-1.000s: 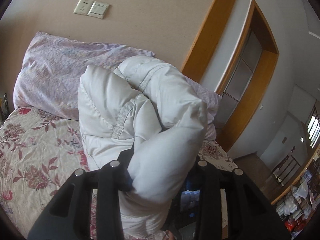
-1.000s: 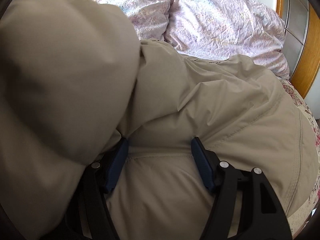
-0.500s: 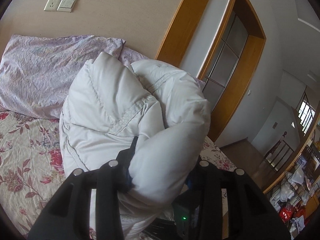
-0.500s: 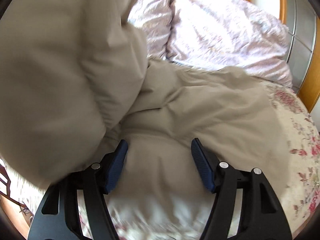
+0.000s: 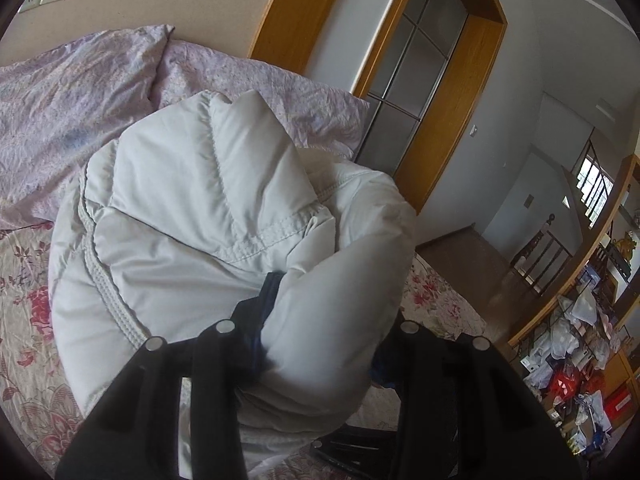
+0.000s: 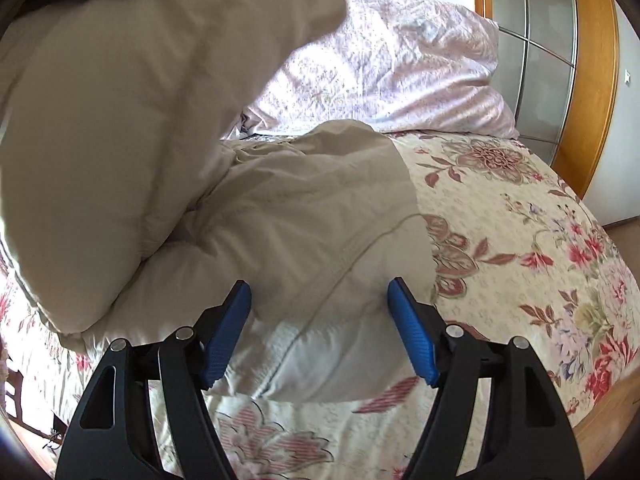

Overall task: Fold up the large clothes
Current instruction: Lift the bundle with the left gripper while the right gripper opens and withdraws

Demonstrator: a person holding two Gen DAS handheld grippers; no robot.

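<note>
A pale puffy down jacket (image 5: 208, 232) is bunched up and held above the floral bed. My left gripper (image 5: 324, 328) is shut on a thick fold of it, and the fabric hides the fingertips. In the right wrist view the same jacket (image 6: 280, 216) lies partly on the bed, with a large part hanging at the upper left. My right gripper (image 6: 320, 320) is open, its blue pads (image 6: 412, 340) on either side of the jacket's lower part without pinching it.
Floral bedspread (image 6: 520, 248) covers the bed. Lilac pillows (image 6: 392, 68) lie at the head, also in the left wrist view (image 5: 80, 92). A wooden-framed glass door (image 5: 424, 92) stands beyond the bed. Cluttered shelves (image 5: 580, 360) are at the right.
The left gripper has swung right and lowered with the jacket in it. The right gripper has drawn back from the jacket, showing more bedspread; its jaws stay open.
</note>
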